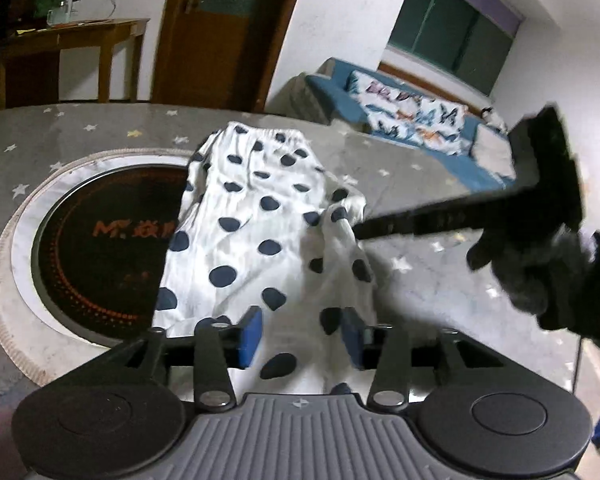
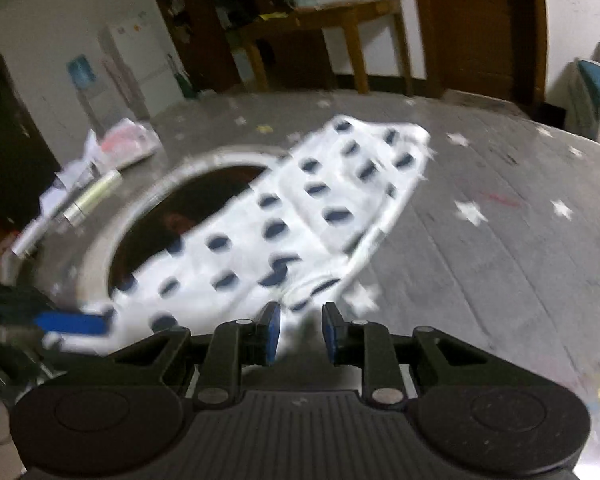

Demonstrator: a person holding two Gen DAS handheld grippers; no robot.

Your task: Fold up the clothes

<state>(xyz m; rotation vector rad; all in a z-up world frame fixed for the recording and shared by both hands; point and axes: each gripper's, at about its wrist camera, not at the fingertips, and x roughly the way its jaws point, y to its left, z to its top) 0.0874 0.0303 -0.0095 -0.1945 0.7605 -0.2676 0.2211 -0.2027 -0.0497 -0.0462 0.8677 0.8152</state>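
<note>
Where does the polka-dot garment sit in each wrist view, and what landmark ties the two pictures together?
Left wrist: polka-dot garment at centre, running down between the claw's blue pads.
Right wrist: it lies centre-left, blurred, slanting from upper right to lower left.
Shared landmark: the round black cooktop in the table, partly under the garment.

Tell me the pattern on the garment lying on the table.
White with dark navy polka dots: the garment shows sharpest in the left wrist view.

Open counter: bare to the right of the spotted garment.
Left side: round burner partly covered.
Far left: papers and tubes crowd the edge.
</note>
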